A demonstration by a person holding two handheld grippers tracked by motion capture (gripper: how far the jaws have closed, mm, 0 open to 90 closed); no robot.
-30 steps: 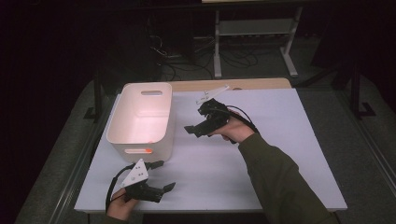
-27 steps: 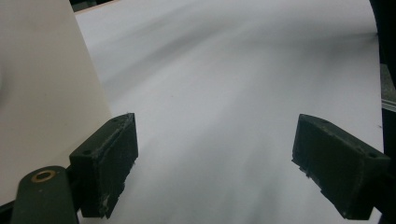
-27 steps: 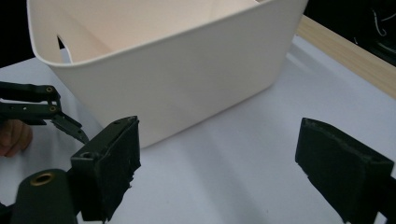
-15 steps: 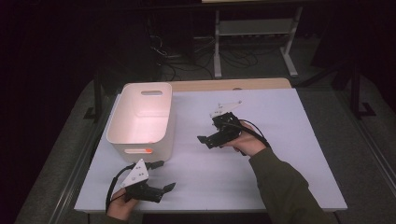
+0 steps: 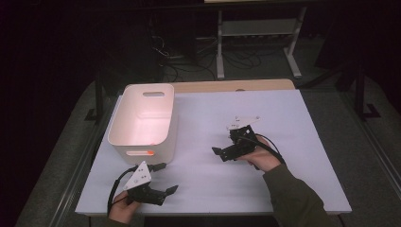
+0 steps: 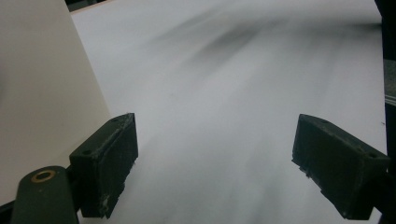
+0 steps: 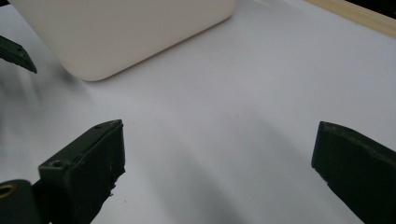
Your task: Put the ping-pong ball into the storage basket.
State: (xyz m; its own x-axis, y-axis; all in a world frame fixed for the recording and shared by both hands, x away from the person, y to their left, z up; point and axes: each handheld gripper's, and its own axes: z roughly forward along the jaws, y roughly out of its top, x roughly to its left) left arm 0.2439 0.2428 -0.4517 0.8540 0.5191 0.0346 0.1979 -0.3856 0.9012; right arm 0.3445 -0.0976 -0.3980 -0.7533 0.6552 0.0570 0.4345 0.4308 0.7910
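Two grippers: both on a white table, jaws spread wide, nothing between them.
Bin (image 5: 144,120): white, open-topped, with handle slots in its end walls; stands on the left part of the table, near its far edge; inside looks bare, with a pinkish glow on the floor.
Left gripper (image 5: 163,179): low at the near left of the table, just in front of the bin, apart from it; jaws released, pointing right; in its own view (image 6: 215,163) only table surface lies between the jaws, and the bin's wall (image 6: 42,93) rises beside the left jaw.
Right gripper (image 5: 226,149): near the table's middle, right of the bin and well apart from it; jaws released, pointing left toward the bin; in its own view (image 7: 215,163) bare table lies between the jaws, the bin's rounded corner (image 7: 126,28) farther off.
Hands: left hand (image 5: 124,208) at the near edge; right hand (image 5: 262,158) with a dark green sleeve (image 5: 293,198).
Table (image 5: 283,113): white top, a wooden strip along the far edge.
Surroundings: dark floor, a metal stand (image 5: 257,33) and cables behind.
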